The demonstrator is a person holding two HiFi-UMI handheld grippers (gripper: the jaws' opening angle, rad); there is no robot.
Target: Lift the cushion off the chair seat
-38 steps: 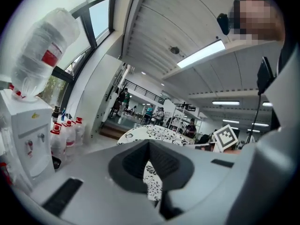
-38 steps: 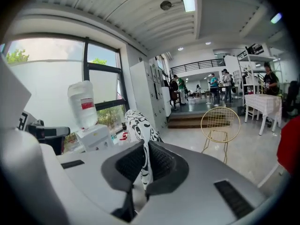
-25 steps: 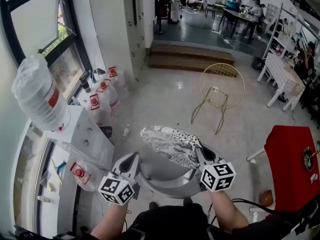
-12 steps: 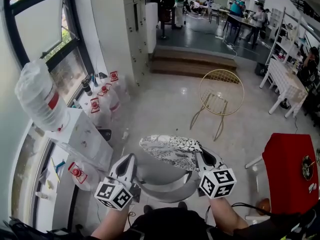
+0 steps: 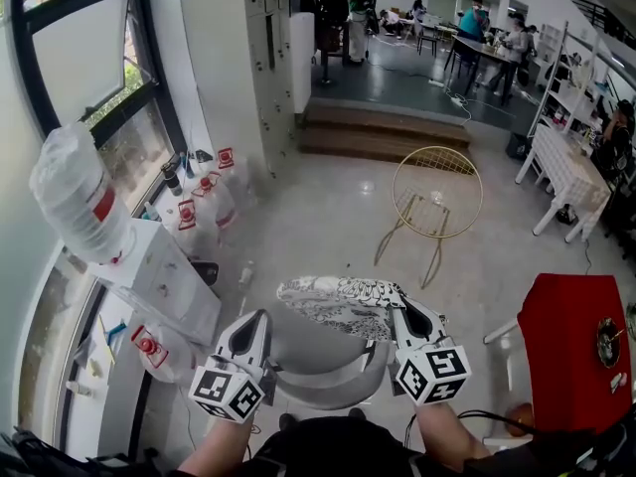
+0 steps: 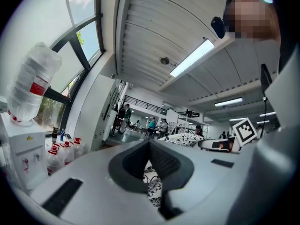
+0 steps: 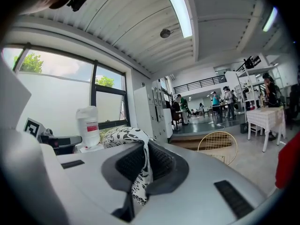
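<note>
The cushion [image 5: 343, 304], a flat pad with a black-and-white pattern, hangs above the grey shell seat of the chair [image 5: 323, 374] just in front of me. My right gripper [image 5: 402, 316] is shut on the cushion's right edge. In the right gripper view the fabric [image 7: 123, 136] folds over the right gripper [image 7: 145, 146] and hangs down between the jaws. My left gripper [image 5: 260, 318] is at the cushion's left end with its jaws together. In the left gripper view patterned fabric [image 6: 152, 186] shows between the jaws behind the left gripper [image 6: 150, 143].
A gold wire chair [image 5: 437, 199] stands on the floor ahead. To the left are a water dispenser [image 5: 159, 276] with its bottle [image 5: 75, 192] and several red-capped jugs [image 5: 204, 202]. A red thing [image 5: 571, 351] is at the right. Steps [image 5: 383, 127] lead to people beyond.
Both grippers have come up together with the cushion between them, and it now hangs higher above the chair seat. Neither grip has changed.
</note>
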